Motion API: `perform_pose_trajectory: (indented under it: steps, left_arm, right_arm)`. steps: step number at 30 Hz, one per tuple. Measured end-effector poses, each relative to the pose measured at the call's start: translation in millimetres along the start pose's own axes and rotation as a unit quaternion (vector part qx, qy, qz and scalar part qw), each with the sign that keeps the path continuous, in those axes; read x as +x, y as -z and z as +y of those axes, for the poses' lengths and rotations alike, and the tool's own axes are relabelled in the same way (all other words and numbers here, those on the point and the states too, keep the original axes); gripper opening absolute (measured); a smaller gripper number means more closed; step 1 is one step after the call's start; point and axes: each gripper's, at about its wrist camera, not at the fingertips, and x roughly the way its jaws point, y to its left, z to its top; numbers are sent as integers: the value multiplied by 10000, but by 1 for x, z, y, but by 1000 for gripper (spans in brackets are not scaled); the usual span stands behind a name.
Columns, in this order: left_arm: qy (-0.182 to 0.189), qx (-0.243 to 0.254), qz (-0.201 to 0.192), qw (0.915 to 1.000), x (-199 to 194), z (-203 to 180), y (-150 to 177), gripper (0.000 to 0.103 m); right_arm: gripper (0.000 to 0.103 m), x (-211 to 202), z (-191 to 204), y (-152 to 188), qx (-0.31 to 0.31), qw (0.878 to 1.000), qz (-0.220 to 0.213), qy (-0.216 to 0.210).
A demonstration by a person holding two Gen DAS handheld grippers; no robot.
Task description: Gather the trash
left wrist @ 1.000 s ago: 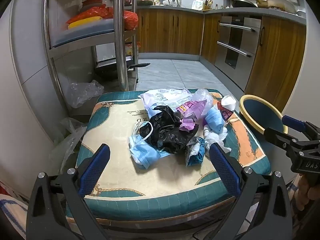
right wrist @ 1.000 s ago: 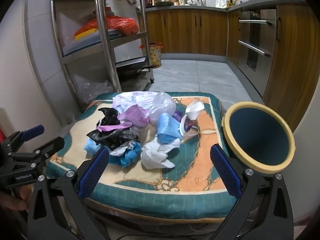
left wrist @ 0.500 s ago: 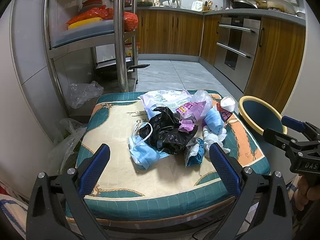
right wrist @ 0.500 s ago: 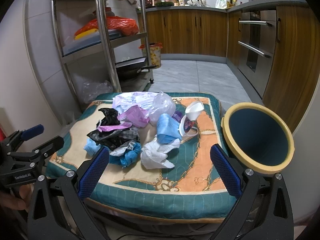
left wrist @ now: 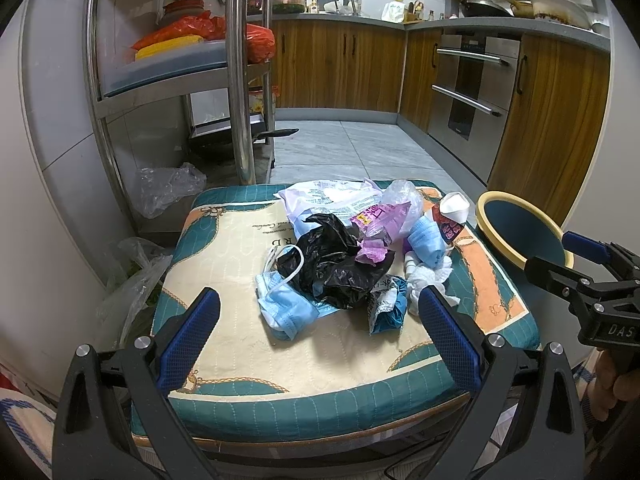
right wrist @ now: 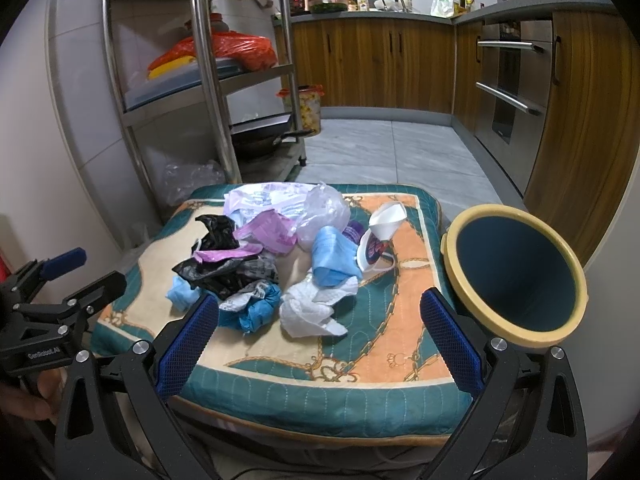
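Nearest the lens, low in each wrist view: the left gripper (left wrist: 318, 344) and right gripper (right wrist: 318, 344), both standing with jaws spread wide and nothing between them, blue pads (left wrist: 188, 340) hanging short of the cushion's front edge. Neither is touching any litter; the wide stance is judged to be readiness for a first pick.

Lower centre of both frames: quilted cushion (left wrist: 224, 360), teal border, cream and orange panels, serving as the work surface and carrying the whole heap.

Front of the heap, centre of the left view:
- blue face mask (left wrist: 286, 312), lying flat with ear loop curling up, apart from the rest on its near-left side, so likely the easiest take for the left tool.
- crumpled teal-and-white wrapper (left wrist: 386, 308), touching the black bag.
- white tissue wad (right wrist: 310, 308), lying closest to the right tool's pads.

Middle of the heap:
- black plastic bag (left wrist: 334, 264), draped over the mask's far edge.
- purple wrapper (right wrist: 268, 232), resting on the black bag.
- second blue mask (right wrist: 330, 260), rolled, leaning beside the white cup-shaped mask (right wrist: 386, 218).

Rear of the heap: clear plastic bag (right wrist: 324, 210) and white printed bag (left wrist: 320, 198), overlapping.

Right of frame: trash bin (right wrist: 516, 276), yellow rim, dark blue inside, tilting with its mouth facing the cushion and just beside its right edge, presumably placed so for short drops. Nothing is showing inside it.

Upper left, far: steel shelf rack (left wrist: 240, 80) holding an orange bag (right wrist: 224, 50); wooden kitchen cabinets (left wrist: 340, 64) beyond.
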Motion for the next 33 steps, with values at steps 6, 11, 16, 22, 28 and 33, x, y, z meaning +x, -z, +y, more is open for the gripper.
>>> perform_pose_trajectory:
  steps: [6,11,16,22,28,33]
  left_arm:
    - [15,33,8,10000,0,-1,0,98]
    - [38,57,36,10000,2,-1,1,98]
    - [66,40,78,9999,4,-2,2,98]
    - [32,21,98,9999,5,0,2,98]
    - [43,49,175,9998,8,0,5,98]
    - [10,78,227,9997,9,-1,6,98]
  right_arm:
    - [100,1,-7,1,138,9998,95,91]
    - [100,5,-8,1,194,9994,165,217]
    - [100,7,-7,2,106,9994,245,232]
    - [100,8,-3,2,0,9993,283,259]
    - [100,7,-1,1,-62,9993,275,259]
    - [100,6,-1,2,-72,9993,280,252]
